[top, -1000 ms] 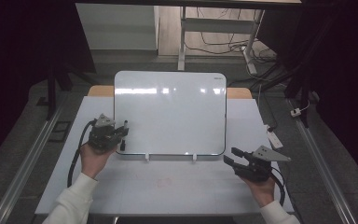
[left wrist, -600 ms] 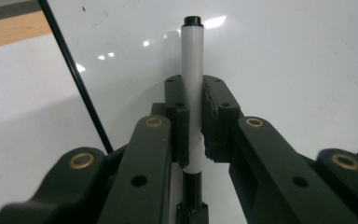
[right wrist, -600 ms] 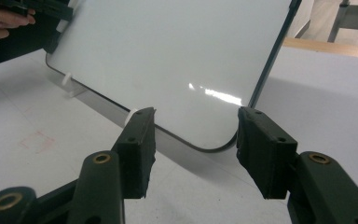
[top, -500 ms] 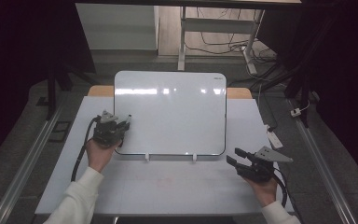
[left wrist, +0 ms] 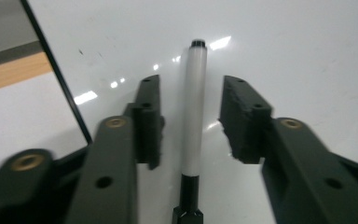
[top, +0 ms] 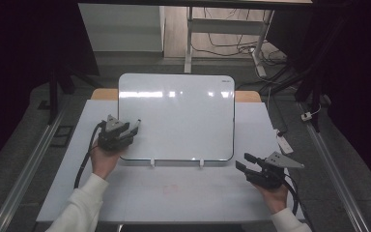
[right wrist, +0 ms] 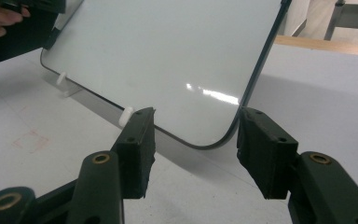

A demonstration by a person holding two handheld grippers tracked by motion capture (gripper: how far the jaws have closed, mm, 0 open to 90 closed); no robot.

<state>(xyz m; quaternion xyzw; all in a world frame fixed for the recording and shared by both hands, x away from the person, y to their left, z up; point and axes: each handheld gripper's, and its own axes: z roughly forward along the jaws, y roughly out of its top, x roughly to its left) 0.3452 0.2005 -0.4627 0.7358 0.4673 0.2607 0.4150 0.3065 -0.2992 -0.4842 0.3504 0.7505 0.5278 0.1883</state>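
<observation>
A whiteboard leans back on two small white feet in the middle of the table. My left gripper sits at the board's left edge. In the left gripper view a marker with a white barrel and black ends lies on the board between my jaws. The left gripper has just been opening, and its pads stand clear of the marker on both sides. My right gripper rests open and empty on the table off the board's lower right corner, pointing at it.
The white table top has a faint red mark in front of the board. A small white tag-like object lies at the right edge. A wooden strip runs behind the board. Cables lie on the floor beyond.
My left hand has shifted a little forward and right onto the board's left edge. The right hand and the whiteboard have stayed where they were.
</observation>
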